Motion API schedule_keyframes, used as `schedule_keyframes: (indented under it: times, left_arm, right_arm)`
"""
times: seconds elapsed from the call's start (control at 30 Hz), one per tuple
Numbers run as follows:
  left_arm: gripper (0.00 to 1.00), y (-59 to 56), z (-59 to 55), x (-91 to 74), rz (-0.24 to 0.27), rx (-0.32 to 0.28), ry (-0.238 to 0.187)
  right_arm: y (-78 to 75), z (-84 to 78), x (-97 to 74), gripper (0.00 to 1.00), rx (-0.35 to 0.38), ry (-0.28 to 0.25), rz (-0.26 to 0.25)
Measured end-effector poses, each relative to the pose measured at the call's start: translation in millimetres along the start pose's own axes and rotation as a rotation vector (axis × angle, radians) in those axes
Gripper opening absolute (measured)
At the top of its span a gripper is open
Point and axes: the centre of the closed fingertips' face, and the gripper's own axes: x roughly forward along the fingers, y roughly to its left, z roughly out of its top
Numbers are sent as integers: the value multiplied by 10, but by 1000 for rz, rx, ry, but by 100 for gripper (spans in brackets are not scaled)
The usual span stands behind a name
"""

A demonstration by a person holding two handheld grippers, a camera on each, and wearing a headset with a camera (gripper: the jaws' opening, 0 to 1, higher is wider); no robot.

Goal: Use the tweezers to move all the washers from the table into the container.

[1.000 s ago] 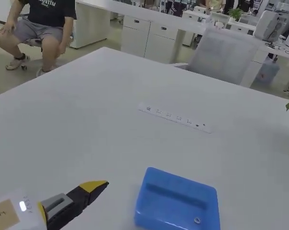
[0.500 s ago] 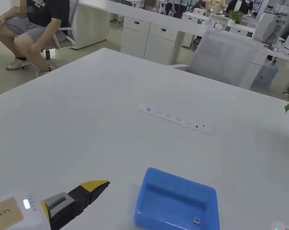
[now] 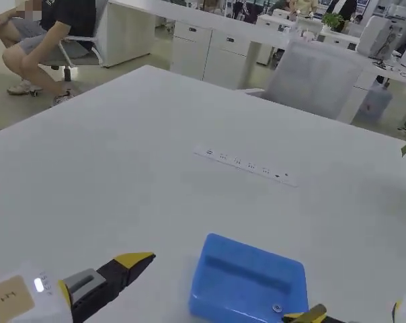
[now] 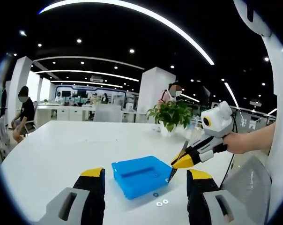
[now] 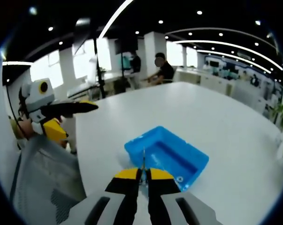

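Observation:
A blue container (image 3: 247, 279) sits near the table's front edge, with one washer (image 3: 277, 309) inside by its near right corner. In the left gripper view, three washers (image 4: 159, 203) lie on the table just in front of the container (image 4: 139, 173). My left gripper (image 4: 146, 180) is open and holds nothing; it hovers left of the container (image 3: 137, 260). My right gripper (image 5: 142, 174) is shut on thin tweezers (image 5: 143, 159), whose tips point down over the container's near rim (image 5: 132, 147). Seen from the left gripper, the tweezers (image 4: 180, 154) reach the container's right corner.
A white power strip (image 3: 247, 165) lies across the middle of the table. A grey chair (image 3: 314, 77) stands behind the far edge. A person sits on a chair (image 3: 38, 37) at the far left. A potted plant (image 4: 172, 115) stands on the table's right side.
The right gripper's yellow tip has come into the head view at the bottom right, beside the container. The left gripper has barely moved. The seated person has shifted left.

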Motion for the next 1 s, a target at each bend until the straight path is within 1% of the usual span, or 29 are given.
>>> schedule_keyframes:
  times: [0.13,0.3,0.4,0.43,0.5,0.6,0.67,0.73,0.9,1.0]
  left_arm:
    - [71,12,0,-2,3,-3,-1]
    - [71,16,-11,-1,3,-2,3]
    - [71,22,-11,-2,3,-3,1]
    - [71,41,-20,-10,4,-4,0]
    - [71,52,-27,-15,4,-5,0]
    - [71,62,-32,-20,4,-6,1]
    - [71,60,-30,-21,4,-6,1]
    - [70,58,-28,-20,4,-6,1]
    - [70,34,-20,-14,5,-5,6]
    - [71,2,-3,-6,0,-7,5]
  right_arm:
    - [-59,103,21,3,-2,-24,-2]
    - [-158,191,68,3,38,-60,1]
    - [-226,208,115,3,61,-63,-3]
    - [-260,211,137,3,66,-61,-7]
    - [-308,211,166,3,70,-54,-14]
    - [-393,186,239,3,61,-26,-27]
    - [-426,174,279,3,57,-17,-29]
    - [-469,136,342,3,51,6,-28]
    - [-526,49,454,3,41,43,-22]
    - [-549,12,500,3,37,56,-22]
